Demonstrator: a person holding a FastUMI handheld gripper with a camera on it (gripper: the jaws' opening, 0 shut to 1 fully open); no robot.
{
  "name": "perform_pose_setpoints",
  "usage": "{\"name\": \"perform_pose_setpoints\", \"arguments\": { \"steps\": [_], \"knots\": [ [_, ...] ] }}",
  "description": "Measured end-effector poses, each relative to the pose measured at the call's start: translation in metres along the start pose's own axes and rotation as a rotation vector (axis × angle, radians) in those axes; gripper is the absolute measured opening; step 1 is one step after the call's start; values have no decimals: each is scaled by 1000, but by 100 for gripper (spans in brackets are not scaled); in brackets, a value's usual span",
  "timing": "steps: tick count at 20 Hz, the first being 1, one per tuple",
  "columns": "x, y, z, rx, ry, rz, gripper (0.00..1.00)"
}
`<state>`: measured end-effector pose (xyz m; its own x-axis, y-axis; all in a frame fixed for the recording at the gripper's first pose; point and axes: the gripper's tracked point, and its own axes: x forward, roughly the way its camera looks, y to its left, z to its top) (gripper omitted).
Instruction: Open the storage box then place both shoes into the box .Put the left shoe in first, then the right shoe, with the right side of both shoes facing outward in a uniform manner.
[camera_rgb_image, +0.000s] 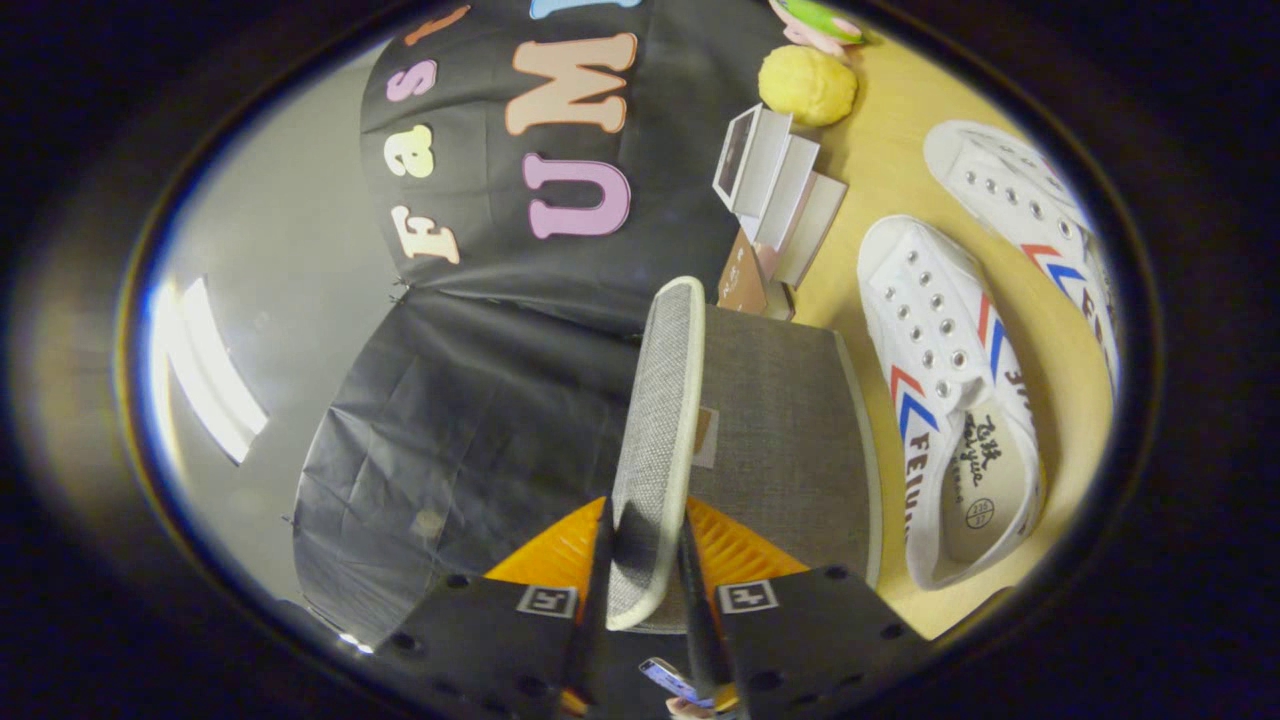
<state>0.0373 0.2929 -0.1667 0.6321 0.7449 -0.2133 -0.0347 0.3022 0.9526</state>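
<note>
Lid (655, 440) of the grey storage box (785, 440) sits edge-on between the fingers, which are clamped on its rim, its long axis running straight ahead. Both white shoes (945, 400) lie on the wooden table (890, 140) beside the box, heels nearer the gripper (648, 590).

Hand-held gripper (645, 575): both fingers clamp grey fabric lid (655, 420) of storage box (780, 430). Two white shoes (945, 390) at 2 o'clock on bench (890, 130).
</note>
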Motion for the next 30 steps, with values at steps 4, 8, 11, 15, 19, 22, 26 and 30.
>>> {"name": "perform_pose_setpoints", "arguments": {
  "steps": [4,8,11,15,19,22,26,30],
  "knots": [
    [-1,8,1,-112,-11,-14,13],
    [-1,31,3,-175,-21,12,14],
    [3,52,3,-232,-29,20,16],
    [13,91,-3,-338,-27,37,18],
    [30,127,-24,-458,-10,41,18],
    [49,147,-45,-491,15,51,18],
    [74,169,-79,-516,59,68,18],
    [96,183,-108,-530,94,86,18]
  ]
}}
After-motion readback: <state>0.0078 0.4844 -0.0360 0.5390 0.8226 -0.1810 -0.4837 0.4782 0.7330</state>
